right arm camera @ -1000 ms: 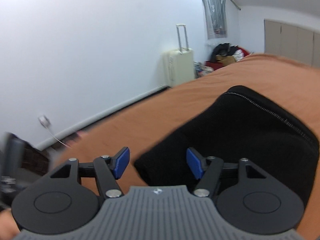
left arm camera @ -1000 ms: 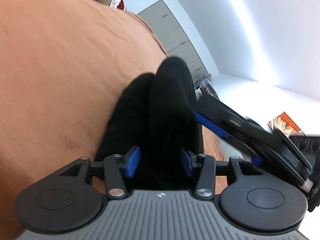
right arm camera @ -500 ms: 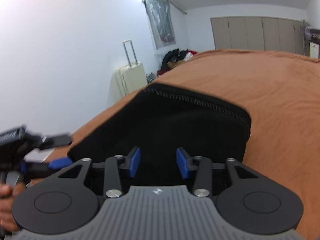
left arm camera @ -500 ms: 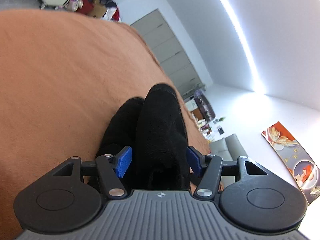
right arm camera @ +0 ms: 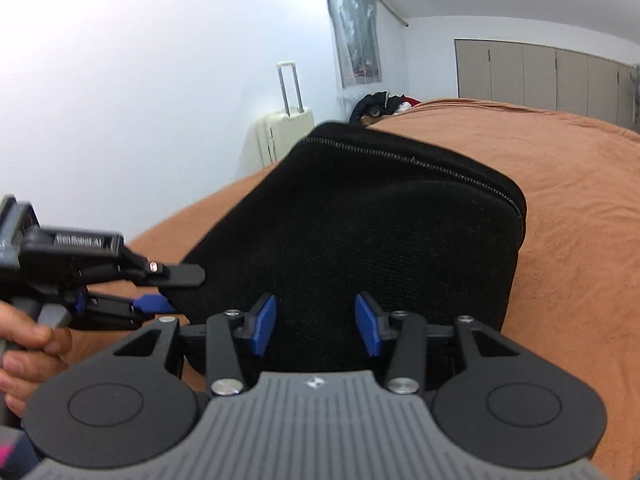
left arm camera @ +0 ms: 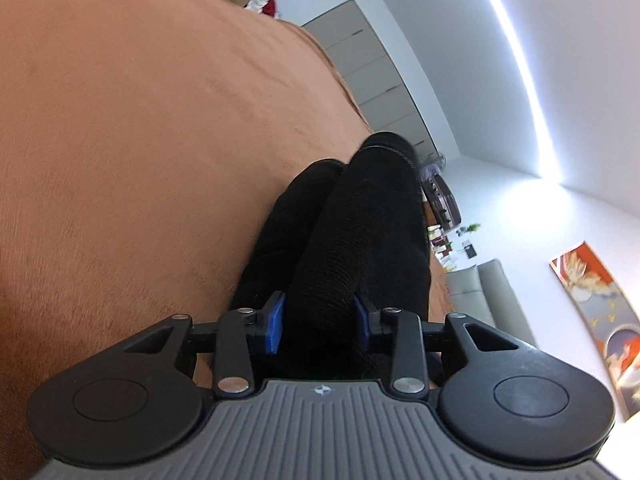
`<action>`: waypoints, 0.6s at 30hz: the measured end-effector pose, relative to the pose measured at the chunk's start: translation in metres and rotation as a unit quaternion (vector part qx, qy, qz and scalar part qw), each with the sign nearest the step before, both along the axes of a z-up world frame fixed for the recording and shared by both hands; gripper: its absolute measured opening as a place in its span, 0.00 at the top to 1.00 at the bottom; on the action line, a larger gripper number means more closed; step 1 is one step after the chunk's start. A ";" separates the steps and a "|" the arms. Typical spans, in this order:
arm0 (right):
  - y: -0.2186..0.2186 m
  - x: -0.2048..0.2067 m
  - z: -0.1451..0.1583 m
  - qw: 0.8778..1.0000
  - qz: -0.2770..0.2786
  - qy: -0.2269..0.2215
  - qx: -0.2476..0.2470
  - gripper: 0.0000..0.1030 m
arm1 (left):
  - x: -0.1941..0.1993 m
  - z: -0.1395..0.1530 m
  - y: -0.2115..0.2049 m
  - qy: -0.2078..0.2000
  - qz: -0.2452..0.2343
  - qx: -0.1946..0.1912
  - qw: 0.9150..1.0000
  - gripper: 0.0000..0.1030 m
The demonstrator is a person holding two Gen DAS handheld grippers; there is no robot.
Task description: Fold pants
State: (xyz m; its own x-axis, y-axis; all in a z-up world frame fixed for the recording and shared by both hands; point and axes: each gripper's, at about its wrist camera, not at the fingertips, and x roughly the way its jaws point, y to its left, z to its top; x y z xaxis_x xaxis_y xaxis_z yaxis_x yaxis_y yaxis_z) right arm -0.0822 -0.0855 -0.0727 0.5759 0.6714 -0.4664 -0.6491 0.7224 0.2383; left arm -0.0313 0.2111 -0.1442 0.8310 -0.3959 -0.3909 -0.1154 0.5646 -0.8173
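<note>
Black pants point(right arm camera: 360, 232) lie folded in a thick stack on an orange bedspread point(right arm camera: 568, 184). In the left wrist view the pants point(left arm camera: 360, 232) run away from me as a raised fold. My left gripper point(left arm camera: 318, 326) is shut on the near edge of that fold, blue pads pressed against the cloth. My right gripper point(right arm camera: 316, 326) is open, its blue pads apart over the near edge of the stack. The left gripper also shows in the right wrist view point(right arm camera: 160, 290), at the stack's left corner, held by a hand.
The bedspread point(left arm camera: 140, 140) stretches wide to the left and far side. A cream suitcase point(right arm camera: 284, 132) stands by the white wall. A pile of clothes point(right arm camera: 380, 106) lies beyond the bed. Grey wardrobe doors point(right arm camera: 540, 76) line the back wall.
My left gripper has closed tighter on the fold. My right gripper came over the stack's near edge, narrowed, then opened wider again. The left gripper has come closer to the stack's corner.
</note>
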 end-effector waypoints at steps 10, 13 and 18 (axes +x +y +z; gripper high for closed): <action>-0.012 0.102 0.037 0.991 -0.131 0.029 0.014 0.53 | 0.014 0.010 -0.009 0.010 -0.010 0.043 0.999 0.58; 0.009 0.137 0.030 0.991 -0.126 0.046 0.006 0.51 | 0.013 0.010 -0.011 0.010 -0.008 0.047 0.999 0.57; 0.048 0.191 0.001 0.986 -0.126 0.105 -0.029 0.45 | 0.015 0.012 -0.013 0.017 -0.008 0.056 0.998 0.57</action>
